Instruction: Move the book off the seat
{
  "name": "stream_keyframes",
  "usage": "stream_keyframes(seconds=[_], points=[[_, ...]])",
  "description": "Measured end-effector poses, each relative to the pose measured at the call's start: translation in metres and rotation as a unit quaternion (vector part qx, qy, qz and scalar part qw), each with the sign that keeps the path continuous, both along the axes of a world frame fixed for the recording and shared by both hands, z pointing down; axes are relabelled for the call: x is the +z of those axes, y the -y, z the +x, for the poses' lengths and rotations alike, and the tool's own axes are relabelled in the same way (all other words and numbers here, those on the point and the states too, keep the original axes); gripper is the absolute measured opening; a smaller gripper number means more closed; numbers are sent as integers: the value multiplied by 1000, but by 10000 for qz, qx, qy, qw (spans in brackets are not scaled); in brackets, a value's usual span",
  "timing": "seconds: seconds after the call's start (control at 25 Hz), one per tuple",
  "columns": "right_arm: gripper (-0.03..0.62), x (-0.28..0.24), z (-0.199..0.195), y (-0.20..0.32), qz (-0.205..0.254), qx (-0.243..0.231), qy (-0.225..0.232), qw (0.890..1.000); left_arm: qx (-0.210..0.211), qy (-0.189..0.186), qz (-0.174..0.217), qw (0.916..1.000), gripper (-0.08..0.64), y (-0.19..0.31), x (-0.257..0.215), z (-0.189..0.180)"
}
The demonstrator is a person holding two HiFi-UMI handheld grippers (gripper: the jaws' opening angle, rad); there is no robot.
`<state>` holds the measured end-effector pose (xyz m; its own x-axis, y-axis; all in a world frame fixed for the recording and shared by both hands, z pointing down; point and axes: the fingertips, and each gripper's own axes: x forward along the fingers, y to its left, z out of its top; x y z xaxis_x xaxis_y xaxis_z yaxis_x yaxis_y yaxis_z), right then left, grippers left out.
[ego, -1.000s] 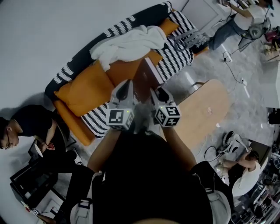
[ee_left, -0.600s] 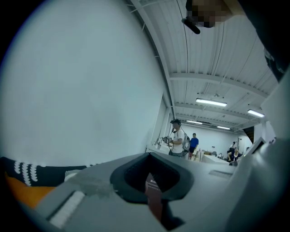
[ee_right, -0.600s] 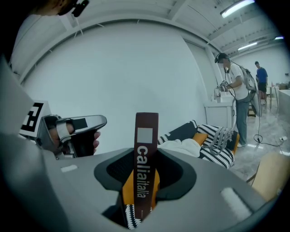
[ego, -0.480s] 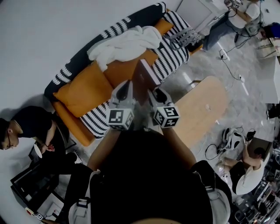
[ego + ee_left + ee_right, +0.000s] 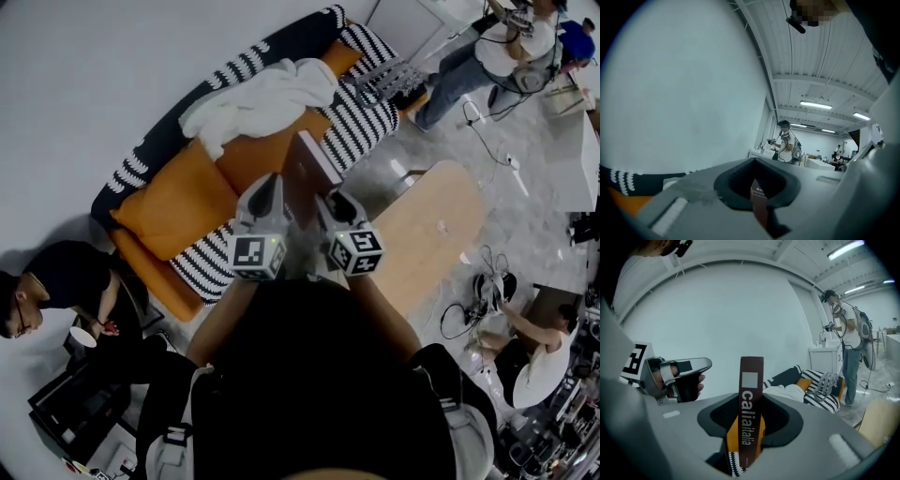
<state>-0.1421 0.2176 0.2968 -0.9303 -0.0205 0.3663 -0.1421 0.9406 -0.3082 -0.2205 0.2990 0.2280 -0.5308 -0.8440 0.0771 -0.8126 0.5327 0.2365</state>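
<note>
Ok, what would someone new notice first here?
The dark red book stands upright, held by both the left gripper and the right gripper. Below it stretches an orange and black-and-white striped sofa with a crumpled white blanket toward its far end.

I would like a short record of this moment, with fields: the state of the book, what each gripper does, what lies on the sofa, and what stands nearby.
held object: book, upright, raised between both grippers
left side: left gripper, fingers seemingly closed on the book's thin edge
right side: right gripper, fingers closed at the printed spine
seat: striped sofa beyond the book, bearing an orange cushion and a white blanket
nearby: wooden table, to the right in the head view
task state: book appears lifted clear of the seat, not yet set down
</note>
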Motion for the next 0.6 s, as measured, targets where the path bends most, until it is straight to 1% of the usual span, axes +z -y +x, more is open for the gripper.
stream_keyframes(seconds=[0.28, 0.48, 0.6], points=[[156, -6, -10, 7, 84, 170, -10, 9998, 259, 14, 68, 9996, 6, 12, -1, -11], [155, -8, -15, 6, 147, 438, -36, 9989, 488, -126, 226, 9985, 6, 17, -7, -23], [155, -8, -20, 0, 89, 622, -75, 9980, 683, -61, 216, 9974, 6, 13, -5, -35]])
